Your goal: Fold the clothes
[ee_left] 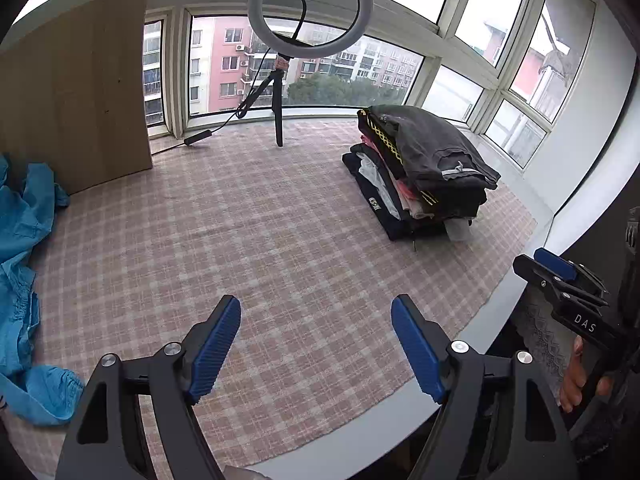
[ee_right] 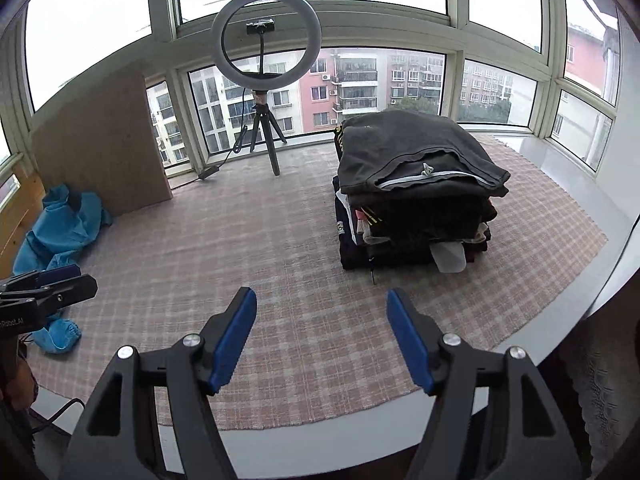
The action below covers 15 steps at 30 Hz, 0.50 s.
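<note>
A: Start closest in; what are the tools doing?

B: The left gripper (ee_left: pixel 316 316) hangs over the checked cloth (ee_left: pixel 280 240) with its blue pads spread wide and only bare cloth showing between them; the right gripper (ee_right: pixel 322 310) is the same, fingers parted, nothing pinched. From the left wrist view the right gripper shows again at the right edge, a hand (ee_left: pixel 580 380) wrapped round its grip; from the right wrist view the left gripper's tips poke in at the left edge.

A: And the clothes?

B: Two lots; a crumpled blue garment (ee_right: pixel 64 224) lies unfolded at the left edge of the cloth, just beside a brown board (ee_right: pixel 100 140) that stands upright; its lower end trails toward the near left, by the left gripper's tips. Well apart from it, on the right half of the cloth, sits a stack of folded clothes (ee_right: pixel 416 192); a dark grey piece is on top, with black, pink and white layers under it, and a pale label or tag sticks out at the bottom front.

A: Anything behind that?

B: A ring light (ee_right: pixel 266 40) on a small tripod stands at the far edge of the cloth, its cable running off to the left; beyond it are the windows (ee_right: pixel 360 84), with apartment blocks outside.
</note>
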Motion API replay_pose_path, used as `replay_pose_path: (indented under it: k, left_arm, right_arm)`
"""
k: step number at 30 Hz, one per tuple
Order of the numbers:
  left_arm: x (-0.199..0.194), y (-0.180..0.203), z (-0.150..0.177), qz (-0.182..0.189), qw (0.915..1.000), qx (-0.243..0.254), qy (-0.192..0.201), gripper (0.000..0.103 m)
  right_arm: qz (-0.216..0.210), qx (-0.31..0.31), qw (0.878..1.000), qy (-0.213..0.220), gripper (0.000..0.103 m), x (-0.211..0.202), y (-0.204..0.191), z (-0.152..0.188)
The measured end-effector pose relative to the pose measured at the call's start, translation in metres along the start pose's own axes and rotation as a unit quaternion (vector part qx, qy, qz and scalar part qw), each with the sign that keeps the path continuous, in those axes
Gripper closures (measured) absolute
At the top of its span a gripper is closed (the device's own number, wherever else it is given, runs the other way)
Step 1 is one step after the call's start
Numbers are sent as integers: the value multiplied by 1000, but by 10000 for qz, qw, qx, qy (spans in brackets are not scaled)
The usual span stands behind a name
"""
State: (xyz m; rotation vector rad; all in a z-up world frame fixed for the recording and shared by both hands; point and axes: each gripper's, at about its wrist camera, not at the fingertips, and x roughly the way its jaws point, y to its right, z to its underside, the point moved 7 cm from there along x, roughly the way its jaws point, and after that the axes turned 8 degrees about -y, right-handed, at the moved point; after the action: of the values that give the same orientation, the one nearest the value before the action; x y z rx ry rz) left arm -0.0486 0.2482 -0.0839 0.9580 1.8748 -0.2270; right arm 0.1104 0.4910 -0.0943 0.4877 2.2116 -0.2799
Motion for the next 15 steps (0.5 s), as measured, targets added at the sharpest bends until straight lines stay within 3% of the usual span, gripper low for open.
replay_pose_path:
  k: [10, 15]
  left_arm:
    - [0, 4, 22, 130, 9992, 282, -268, 27]
    - [-11, 12, 22, 342, 9987, 343, -152, 27]
  right_arm:
    - [387, 140, 9991, -85, 36, -18, -2, 31]
    - [437, 279, 9986, -70, 36, -25, 1, 36]
